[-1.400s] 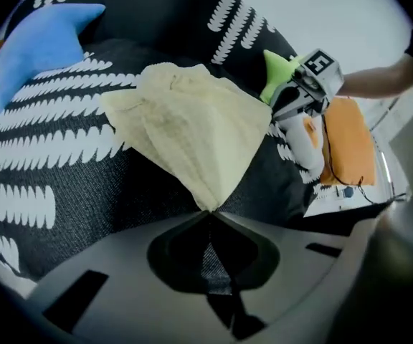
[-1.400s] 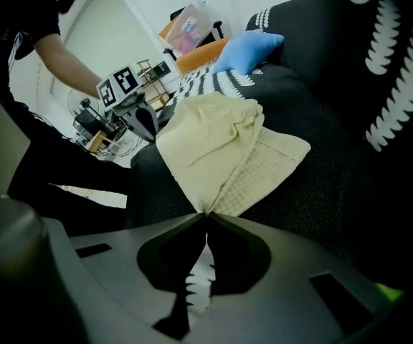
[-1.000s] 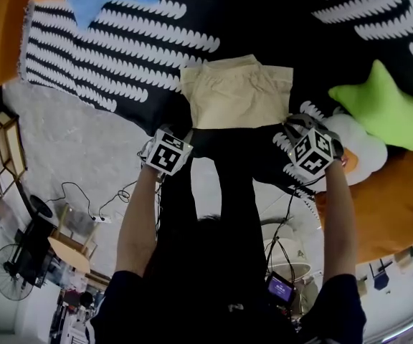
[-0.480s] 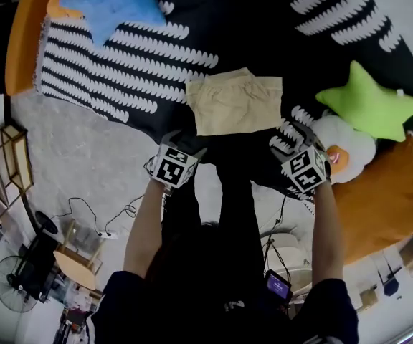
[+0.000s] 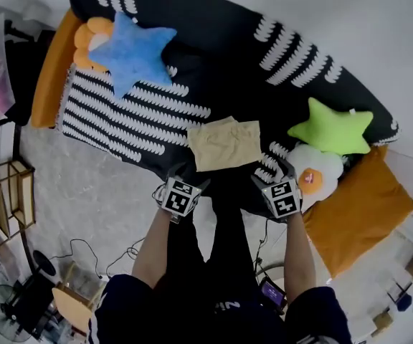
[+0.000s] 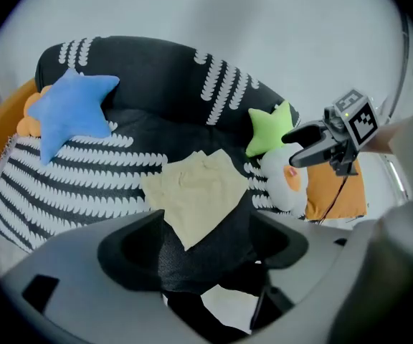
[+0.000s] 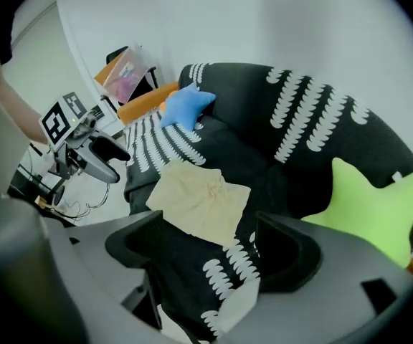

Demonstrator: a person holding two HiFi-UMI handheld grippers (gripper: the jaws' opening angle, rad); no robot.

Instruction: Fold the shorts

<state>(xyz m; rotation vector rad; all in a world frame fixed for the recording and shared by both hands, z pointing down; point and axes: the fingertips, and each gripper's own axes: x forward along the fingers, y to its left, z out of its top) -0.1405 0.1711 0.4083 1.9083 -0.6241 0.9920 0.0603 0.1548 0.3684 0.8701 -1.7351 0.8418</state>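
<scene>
Far left: blue star cushion (image 5: 131, 52) on the sofa (image 5: 214, 34). Next, left tongs (image 6: 205, 246): jaws wide apart, just been opening, nothing between them, clear of the cloth. Centre: shorts (image 5: 224, 143) lie on the seat near its front edge, beyond both tongs. They are cream, folded into 1 flat near-rectangular packet, creased mid-top, with the long axis left-right along the seat, slightly tilted. Then right tongs (image 7: 214, 256): also wide, just been opening, empty. Far right: green star cushion (image 5: 332, 127).
</scene>
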